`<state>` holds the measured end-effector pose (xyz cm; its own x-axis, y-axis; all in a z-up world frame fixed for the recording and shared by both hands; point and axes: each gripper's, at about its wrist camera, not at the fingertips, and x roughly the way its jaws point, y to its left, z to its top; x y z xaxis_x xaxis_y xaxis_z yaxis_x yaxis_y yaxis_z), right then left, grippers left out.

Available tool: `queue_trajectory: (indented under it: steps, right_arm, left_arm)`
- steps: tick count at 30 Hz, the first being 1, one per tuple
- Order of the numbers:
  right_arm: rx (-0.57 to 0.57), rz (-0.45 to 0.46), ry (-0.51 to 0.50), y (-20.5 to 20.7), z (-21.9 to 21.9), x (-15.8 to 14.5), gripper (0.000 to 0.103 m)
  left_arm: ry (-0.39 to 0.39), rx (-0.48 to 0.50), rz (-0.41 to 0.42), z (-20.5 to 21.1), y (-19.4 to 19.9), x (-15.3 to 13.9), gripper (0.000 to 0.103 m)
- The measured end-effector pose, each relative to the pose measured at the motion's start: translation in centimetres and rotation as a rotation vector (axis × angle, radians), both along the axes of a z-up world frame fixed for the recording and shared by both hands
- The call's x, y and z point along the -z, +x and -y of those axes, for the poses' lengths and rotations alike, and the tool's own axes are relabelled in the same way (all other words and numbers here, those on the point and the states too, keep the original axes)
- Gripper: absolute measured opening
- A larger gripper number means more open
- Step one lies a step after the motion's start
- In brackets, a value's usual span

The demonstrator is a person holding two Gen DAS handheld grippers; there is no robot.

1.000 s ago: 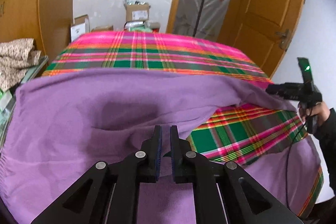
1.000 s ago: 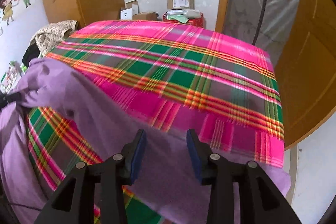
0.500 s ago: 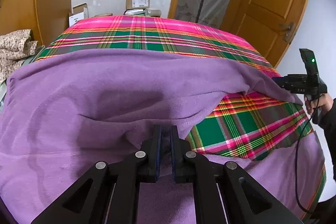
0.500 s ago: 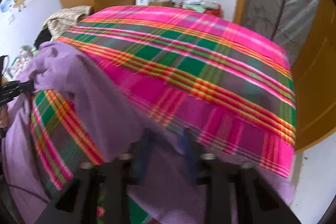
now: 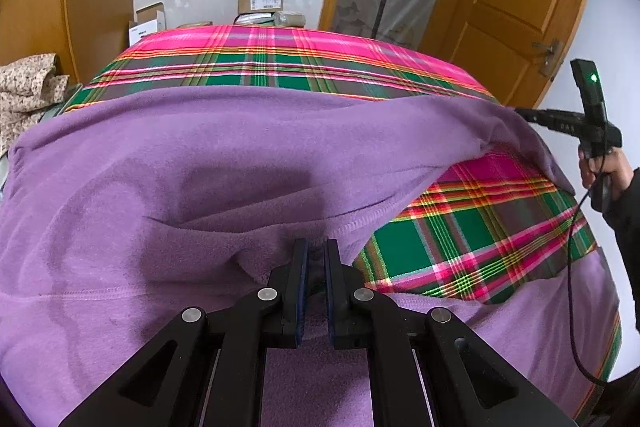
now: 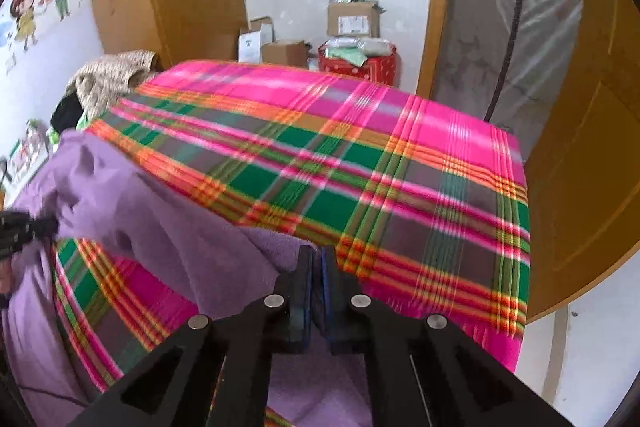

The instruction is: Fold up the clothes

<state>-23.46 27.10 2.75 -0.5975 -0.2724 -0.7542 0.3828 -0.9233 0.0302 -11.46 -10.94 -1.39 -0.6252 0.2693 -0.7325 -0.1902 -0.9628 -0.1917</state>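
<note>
Both tools pinching purple garment [image 5: 200, 155]; right tool [image 6: 316, 259] closing; hand [image 5: 600, 167] only left-view

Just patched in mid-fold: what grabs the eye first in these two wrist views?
The loud pink, green and orange plaid bedspread fills the middle of both views, running back toward the cardboard boxes by the far wall. Across its near side lies the purple fleece garment, one edge pulled up off the plaid. The left gripper pinches that fleece low in its own view, and the right gripper is closing on another bunch of it.
</note>
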Motion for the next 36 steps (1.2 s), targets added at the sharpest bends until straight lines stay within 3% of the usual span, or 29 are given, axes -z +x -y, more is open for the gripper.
queue_trajectory:
  steps: [5, 9, 12, 14, 15, 16, 20, 26, 28, 29, 32, 36]
  right_arm:
    - [0.068, 0.015, -0.05, 0.1, -1.6, -0.3, 0.021]
    - [-0.064, 0.01, -0.011, 3.6, -0.4, 0.0, 0.034]
    - [-0.15, 0.04, 0.064, 5.7, 0.7, 1.4, 0.037]
    - [-0.156, 0.043, 0.156, 6.6, 1.1, 2.7, 0.037]
    - [-0.141, 0.044, 0.156, 6.6, 0.8, 2.8, 0.037]
    - [-0.126, 0.045, 0.153, 6.6, 0.4, 2.8, 0.037]
    - [-0.083, 0.032, -0.02, 5.9, -2.5, 1.4, 0.037]
    - [-0.077, 0.126, -0.019, 4.6, -4.0, 3.1, 0.037]
    - [-0.086, 0.12, -0.02, 5.0, -3.8, 3.2, 0.029]
    - [-0.084, 0.115, -0.013, 5.1, -3.7, 3.2, 0.005]
    - [-0.098, 0.094, 0.007, 5.6, -3.1, 2.5, 0.003]
    - [-0.098, 0.02, -0.043, 5.6, -4.0, -0.4, 0.003]
  left_arm:
    - [0.001, 0.0, 0.001, 0.0, 0.0, 0.0, 0.008]
    - [0.001, 0.0, 0.002, 0.0, 0.0, 0.0, 0.008]
    - [0.0, 0.0, 0.002, 0.1, -0.1, 0.0, 0.008]
    - [-0.001, -0.001, 0.002, 0.1, -0.1, -0.1, 0.008]
    - [-0.001, -0.001, 0.002, 0.1, -0.1, -0.1, 0.008]
    - [-0.002, -0.002, 0.002, 0.1, -0.1, -0.1, 0.008]
    - [-0.005, -0.004, 0.002, 0.1, -0.1, 0.0, 0.008]
    - [-0.007, -0.006, 0.003, 0.0, -0.1, 0.0, 0.008]
    - [-0.01, -0.007, 0.004, 0.0, -0.1, 0.0, 0.008]
    - [-0.012, -0.007, 0.004, -0.1, -0.1, -0.1, 0.008]
    - [-0.026, -0.008, 0.0, -0.2, 0.1, -0.4, 0.008]
    - [-0.03, -0.002, -0.013, -0.3, 0.2, -0.8, 0.008]
